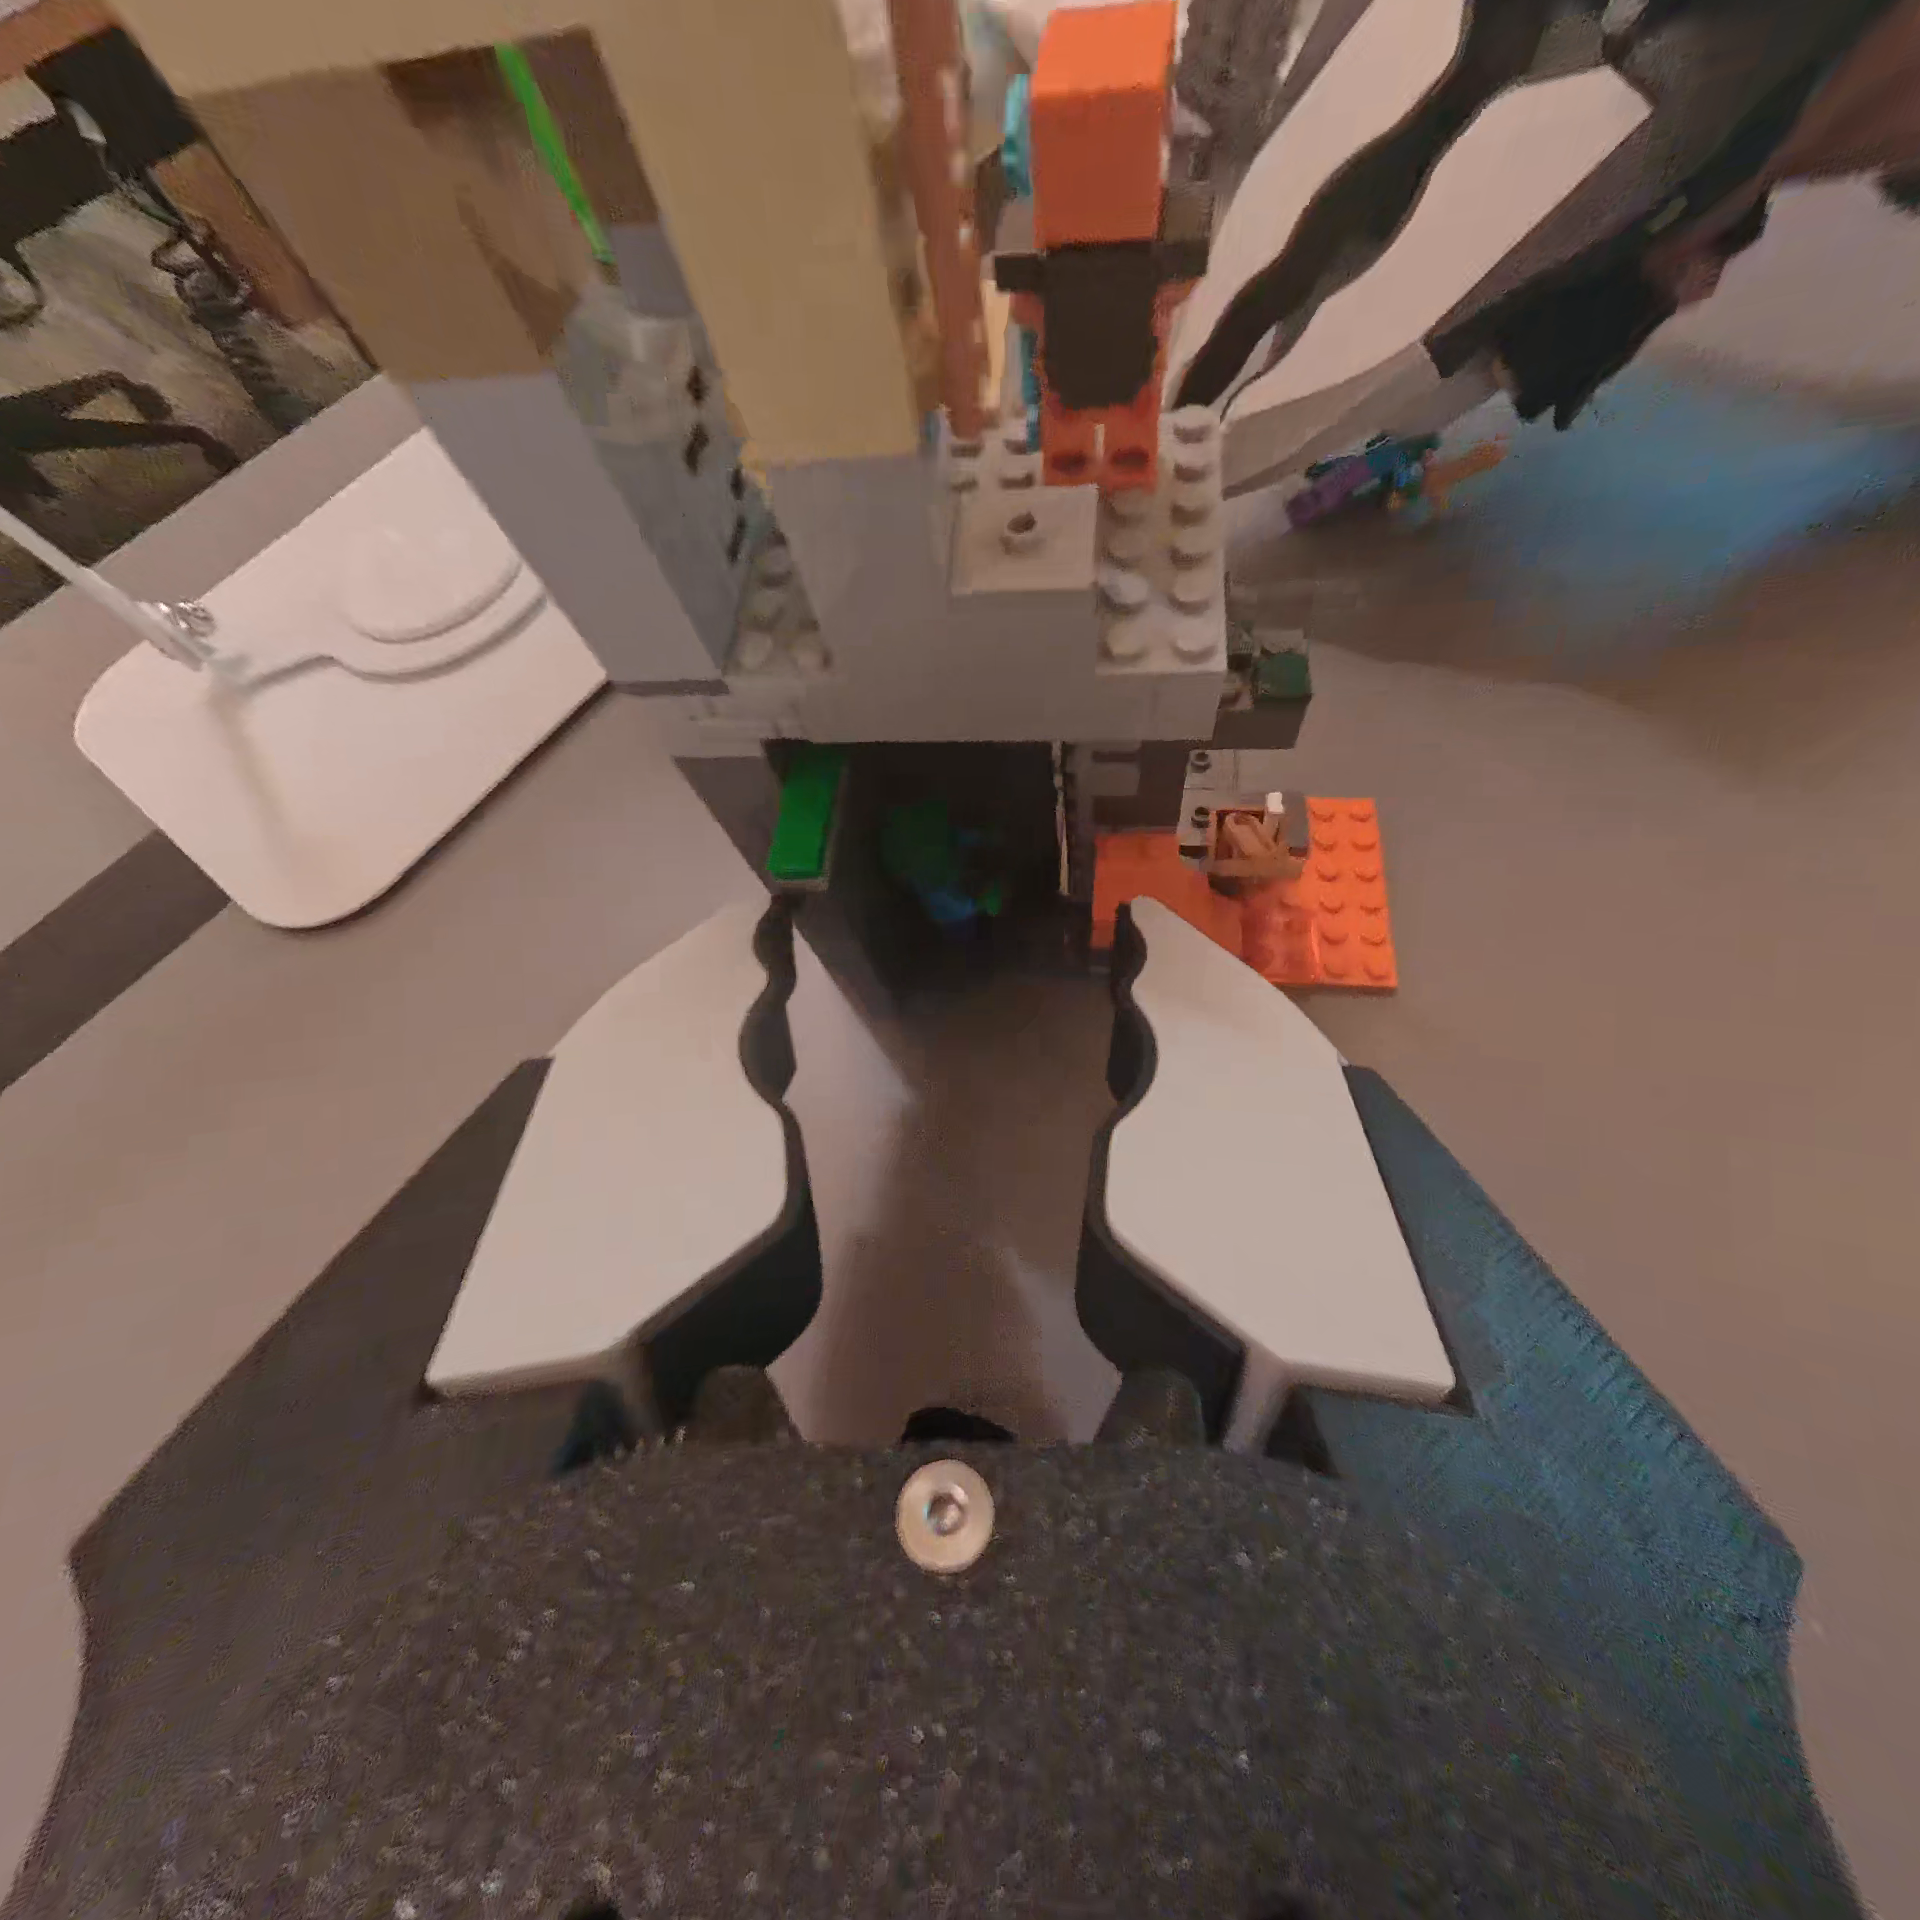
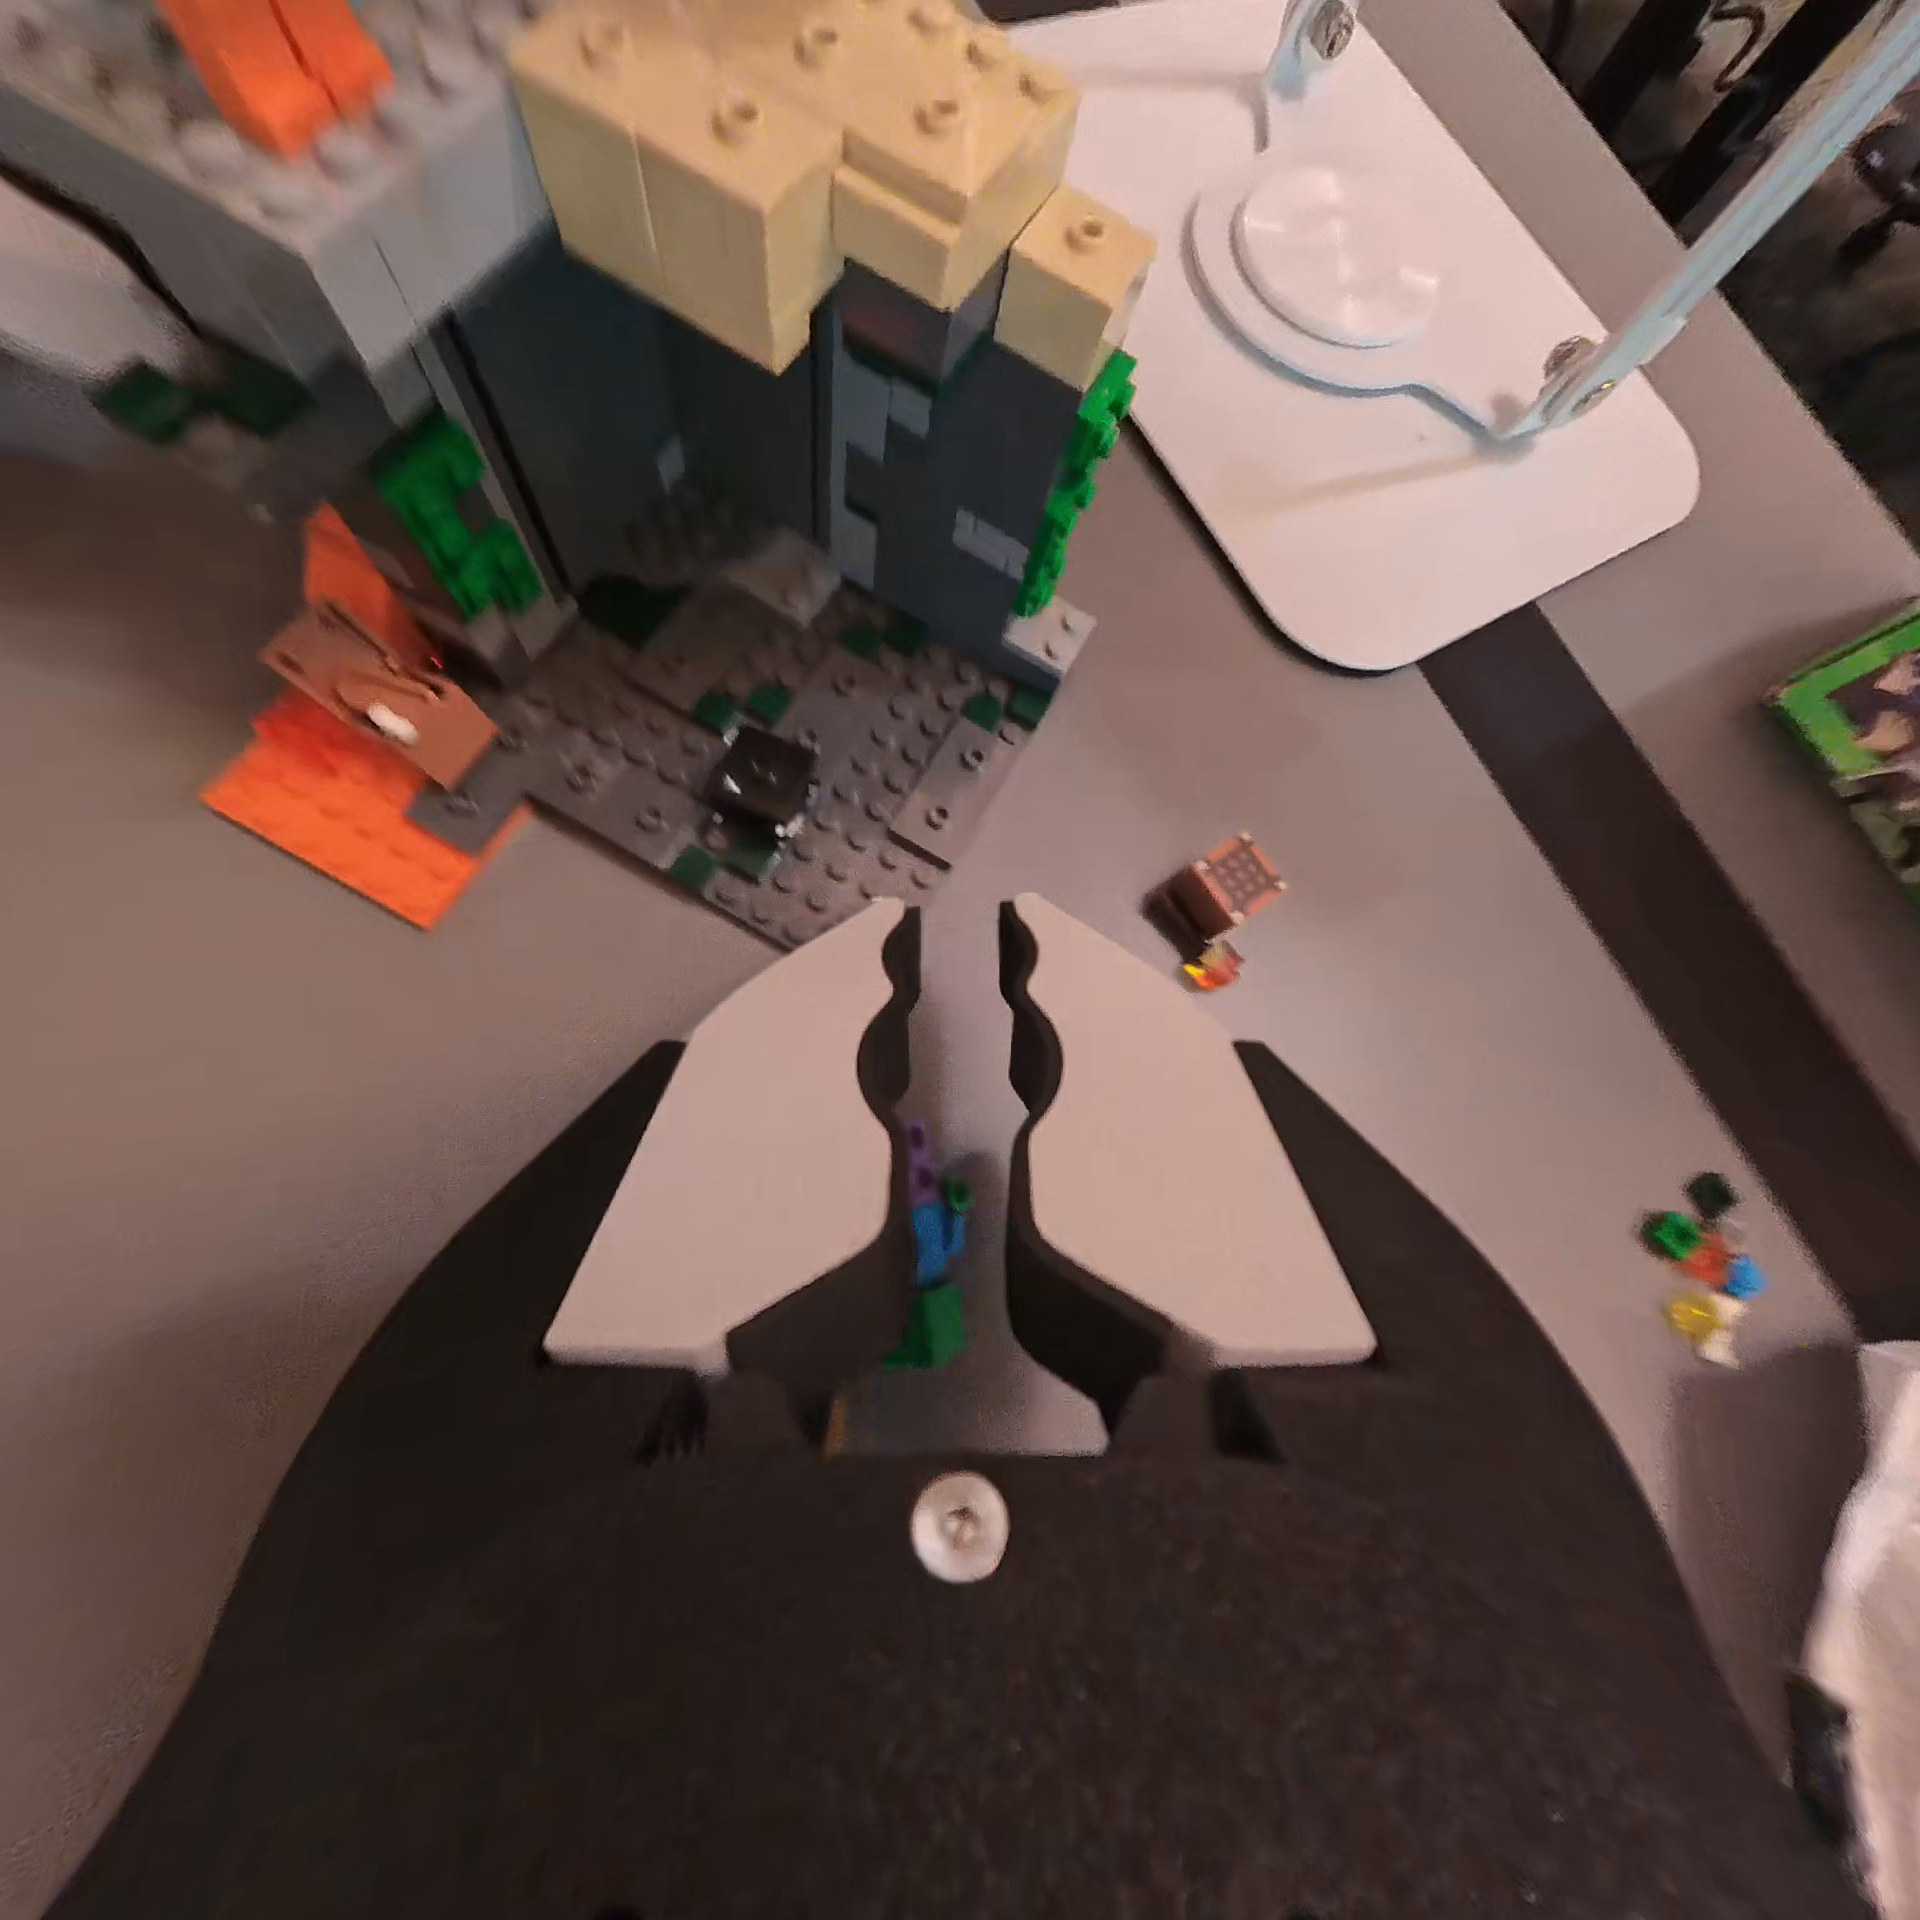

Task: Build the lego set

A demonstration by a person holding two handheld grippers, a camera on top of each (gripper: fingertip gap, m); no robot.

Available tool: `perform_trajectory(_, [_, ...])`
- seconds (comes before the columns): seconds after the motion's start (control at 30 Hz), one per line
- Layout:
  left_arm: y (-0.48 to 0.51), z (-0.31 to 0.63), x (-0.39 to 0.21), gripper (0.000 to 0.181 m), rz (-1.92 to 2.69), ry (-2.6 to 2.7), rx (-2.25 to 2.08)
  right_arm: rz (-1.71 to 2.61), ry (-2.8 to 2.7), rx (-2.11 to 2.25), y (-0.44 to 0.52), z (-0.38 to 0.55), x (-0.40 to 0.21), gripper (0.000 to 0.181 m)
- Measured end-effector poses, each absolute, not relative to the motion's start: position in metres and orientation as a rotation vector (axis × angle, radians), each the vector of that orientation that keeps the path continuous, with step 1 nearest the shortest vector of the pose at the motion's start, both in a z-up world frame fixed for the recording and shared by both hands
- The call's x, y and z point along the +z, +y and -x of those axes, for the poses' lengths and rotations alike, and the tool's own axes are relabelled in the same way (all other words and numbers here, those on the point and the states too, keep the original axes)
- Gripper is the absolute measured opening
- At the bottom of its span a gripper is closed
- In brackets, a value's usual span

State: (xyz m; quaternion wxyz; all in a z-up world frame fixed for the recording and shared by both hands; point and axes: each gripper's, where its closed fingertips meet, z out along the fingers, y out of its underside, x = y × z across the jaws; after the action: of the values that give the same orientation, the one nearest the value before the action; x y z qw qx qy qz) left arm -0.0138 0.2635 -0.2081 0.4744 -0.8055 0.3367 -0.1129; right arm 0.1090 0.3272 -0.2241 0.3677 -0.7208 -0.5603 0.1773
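The lego build (image 1: 914, 582) is a grey rock tower with tan top bricks (image 2: 790, 156), green vines and an orange plate (image 1: 1340, 894) at its foot. An orange blocky figure (image 1: 1101, 156) stands on its upper ledge. My left gripper (image 1: 951, 920) is open and empty, low over the table just before the dark cave opening. My right gripper (image 2: 956, 914) is narrowly open and empty, above the table near the grey baseplate (image 2: 883, 748). It also shows in the left wrist view (image 1: 1221, 410), beside the ledge. A small purple, blue and green figure (image 2: 935, 1247) lies on the table beneath it.
A white lamp base (image 2: 1403, 468) stands beside the tower. A small brown block (image 2: 1226, 894) and a cluster of loose small pieces (image 2: 1704, 1268) lie on the grey table. A green box (image 2: 1860, 738) and a white bag (image 2: 1870, 1558) sit at the right edge. There is about 15 cm between the tips of the two grippers. The left tips stand about 7 cm off the orange plate (image 1: 1340, 894). It turns up in the right wrist view (image 2: 350, 817) as well.
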Motion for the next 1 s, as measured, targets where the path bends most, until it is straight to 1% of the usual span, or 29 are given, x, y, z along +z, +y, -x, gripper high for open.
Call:
perform_trajectory(0.1, [0.265, 0.012, -0.209, 0.056, 1.955, 0.831, -0.242, 1.805, -1.631, 0.356, 0.322, -0.116, -0.232, 0.017])
perform_trajectory(0.2, [0.265, 0.013, -0.208, 0.053, 1.962, 0.805, -0.262, 1.808, -1.783, 0.450, 0.304, -0.113, -0.237, 0.023])
perform_trajectory(0.33, [0.265, 0.014, -0.208, 0.052, 1.967, 0.792, -0.252, 1.871, -1.842, 0.424, 0.306, -0.115, -0.248, 0.039])
perform_trajectory(0.47, [0.265, 0.014, -0.210, 0.050, 1.972, 0.782, -0.268, 1.924, -1.835, 0.490, 0.303, -0.109, -0.251, 0.039])
perform_trajectory(0.6, [0.265, 0.014, -0.210, 0.051, 1.972, 0.770, -0.270, 1.983, -1.815, 0.534, 0.301, -0.109, -0.252, 0.035])
perform_trajectory(0.7, [0.263, 0.015, -0.210, 0.050, 1.978, 0.754, -0.283, 1.981, -1.835, 0.566, 0.288, -0.108, -0.252, 0.032])
perform_trajectory(1.0, [0.251, 0.020, -0.209, 0.052, 1.981, 0.758, -0.315, 1.918, -1.928, 0.536, 0.255, -0.103, -0.252, 0.031])
